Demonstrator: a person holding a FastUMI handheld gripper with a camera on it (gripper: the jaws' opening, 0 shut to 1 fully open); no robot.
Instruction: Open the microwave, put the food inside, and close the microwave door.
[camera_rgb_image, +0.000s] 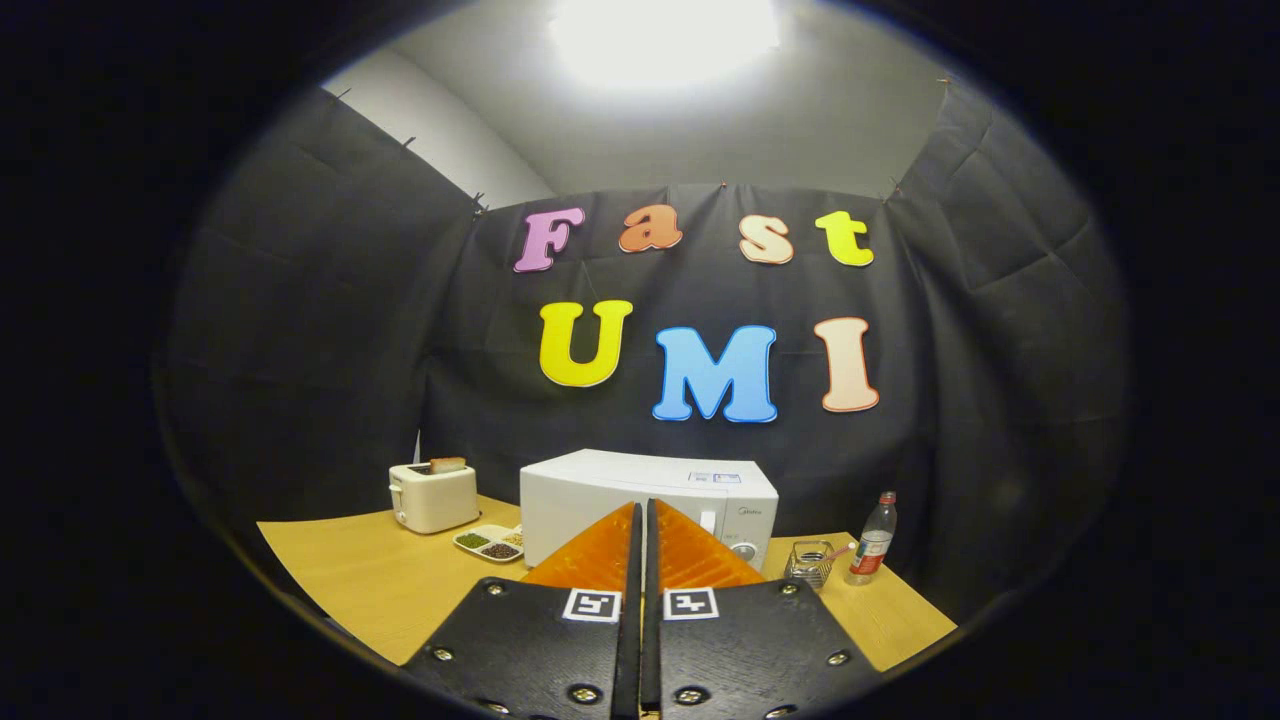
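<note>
Gripper (641, 520): lower centre, fingers pressed together, holding nothing.
Microwave (620, 495): white, door closed, centre, beyond fingertips.
Toaster (433, 497): left of microwave, on wooden table (360, 570).

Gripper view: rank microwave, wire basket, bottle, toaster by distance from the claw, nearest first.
The claw has its fingers closed together, holding nothing.
1. Microwave: straight ahead, just beyond the fingertips.
2. Wire basket: right of the microwave, by its front corner.
3. Bottle: right of the basket; close to it, so ranks 2 and 3 are tentative.
4. Toaster: far left, set back.
</note>
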